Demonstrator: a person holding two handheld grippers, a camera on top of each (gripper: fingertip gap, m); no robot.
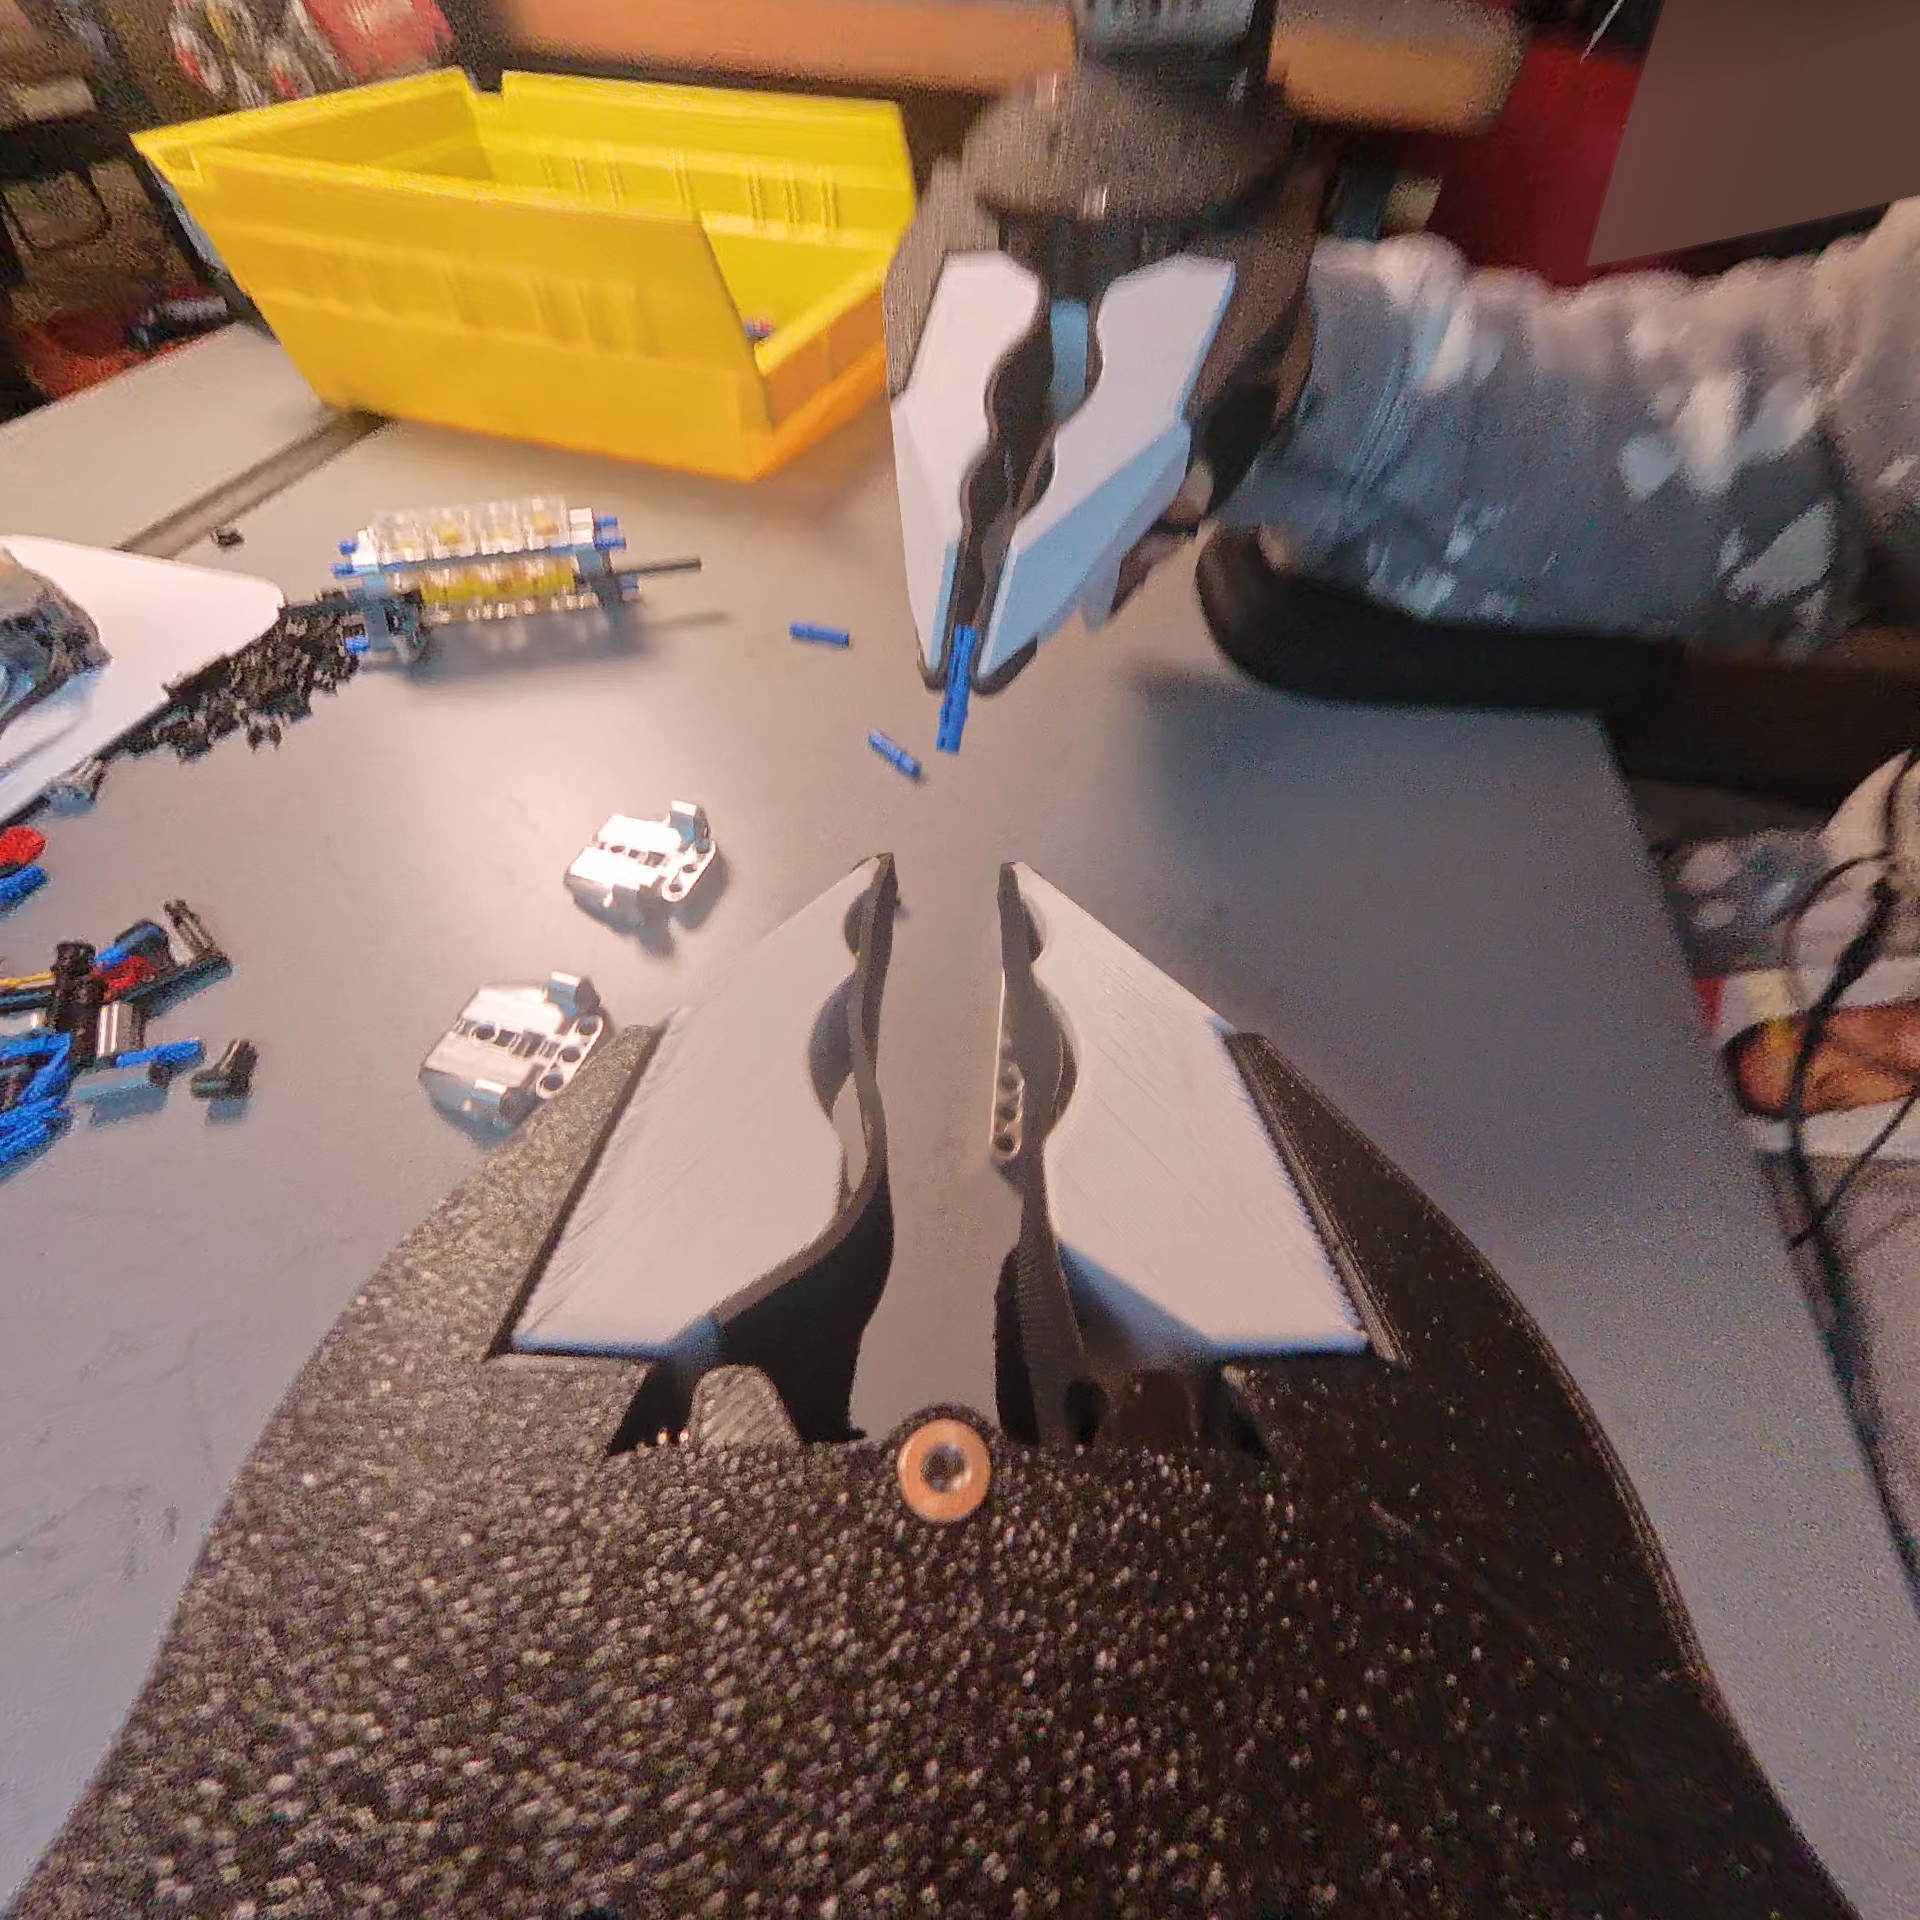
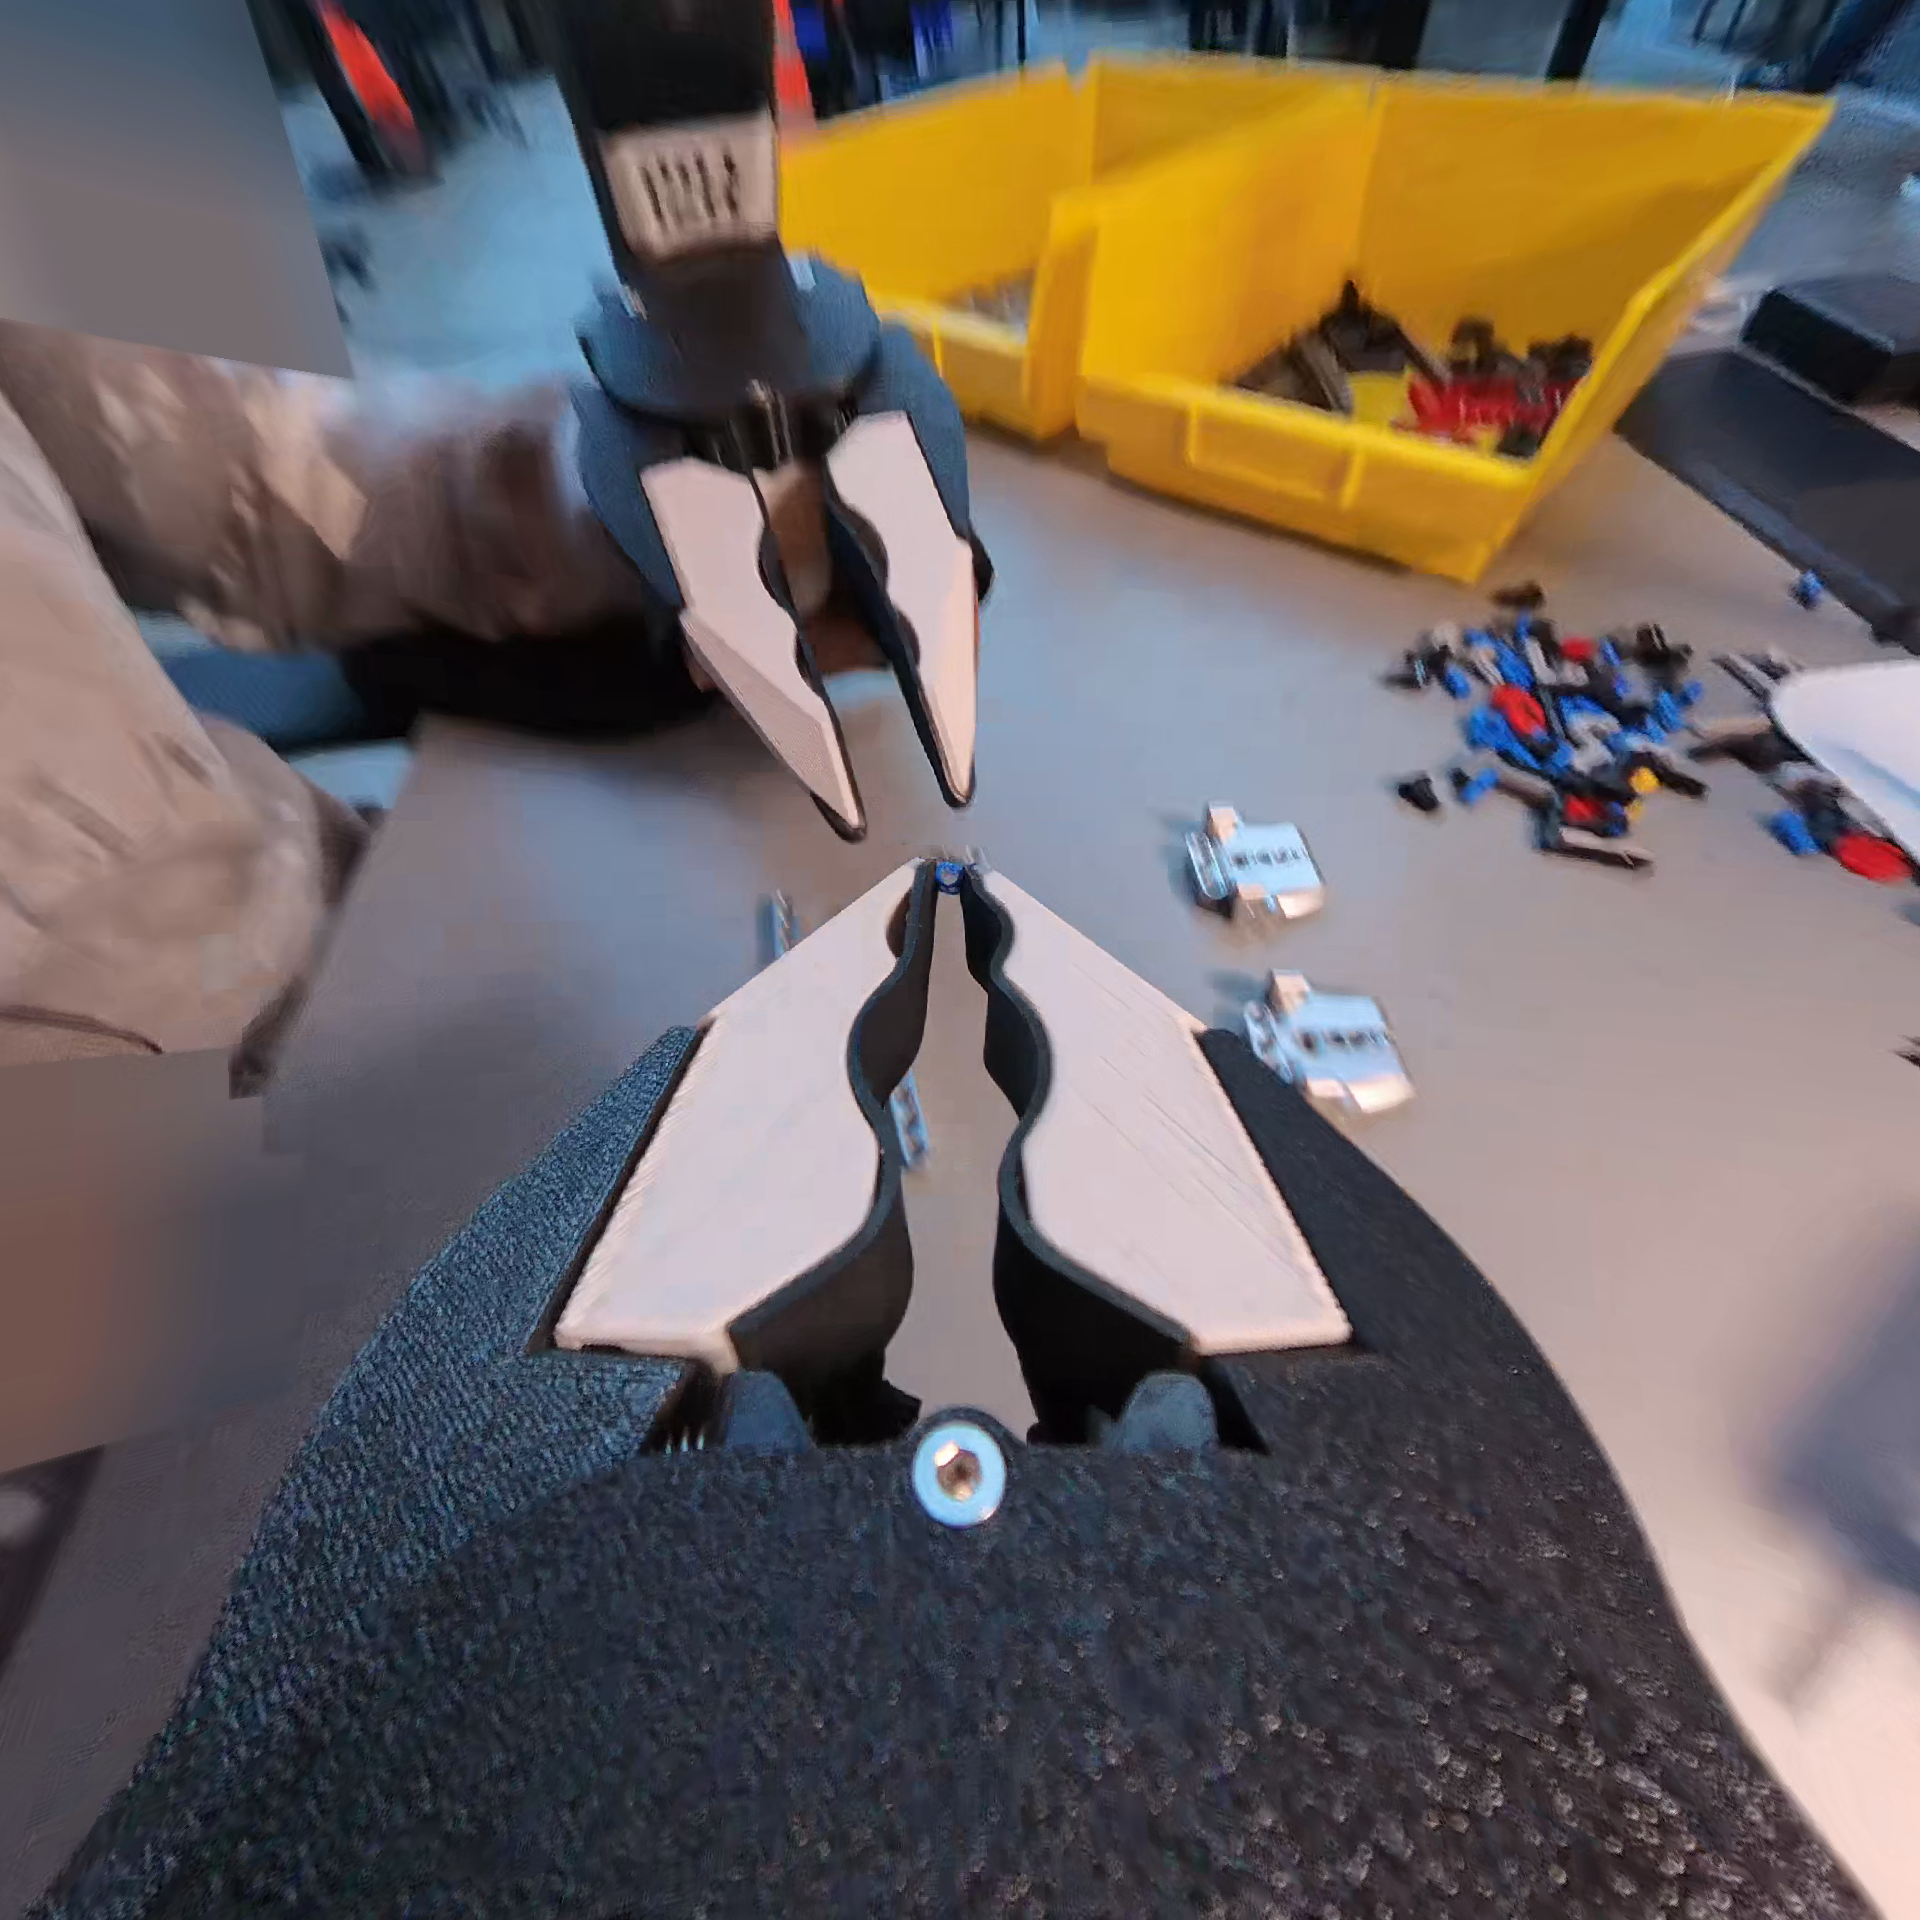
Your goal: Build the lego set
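Two grey connectors, two loose blue pins

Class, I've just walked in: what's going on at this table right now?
A person works two handheld grippers over a grey table. The right gripper is shut on a blue pin, held above the surface. The left gripper is open, tips facing it, with a grey holed beam lying beneath. Yellow bins and loose building-set pieces sit around.

Smooth matt grey tabletop; glossy yellow plastic bin; shiny silver-grey plastic pieces; rough, speckled black claw body.
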